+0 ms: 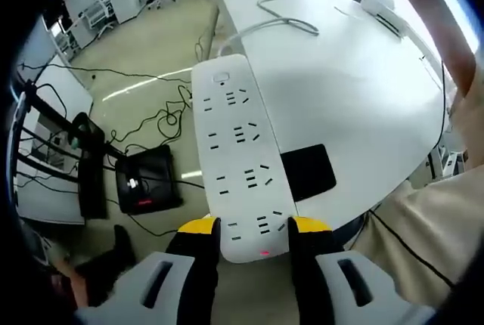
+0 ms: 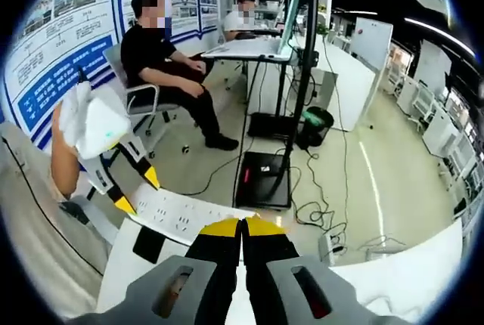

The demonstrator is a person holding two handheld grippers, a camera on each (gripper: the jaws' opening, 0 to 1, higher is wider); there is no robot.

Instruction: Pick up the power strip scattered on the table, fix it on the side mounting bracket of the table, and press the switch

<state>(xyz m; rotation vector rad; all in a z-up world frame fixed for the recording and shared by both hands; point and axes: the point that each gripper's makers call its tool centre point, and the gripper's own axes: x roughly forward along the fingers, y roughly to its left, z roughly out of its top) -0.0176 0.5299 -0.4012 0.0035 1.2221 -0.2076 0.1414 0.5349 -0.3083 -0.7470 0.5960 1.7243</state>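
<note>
Power strip: white, long, clamped at its near end between the left fingers and stretching straight away from them over the table edge; a small red light glows just by the fingertips.
Left gripper: yellow-tipped fingers pinch the strip from both sides, holding it firm.
Black pad: lies on the table just right of the strip, close ahead of the right-hand finger.
Table: white, spreading ahead and to the right of the left fingers.
Cable: white, running across the table beyond the strip's far end.
Right gripper: fingers pressed together, nothing between them.
From the right gripper view: the strip sits just left of the closed fingertips, the other gripper on its far end.
Floor: black box and loose wires left of the left fingers.
</note>
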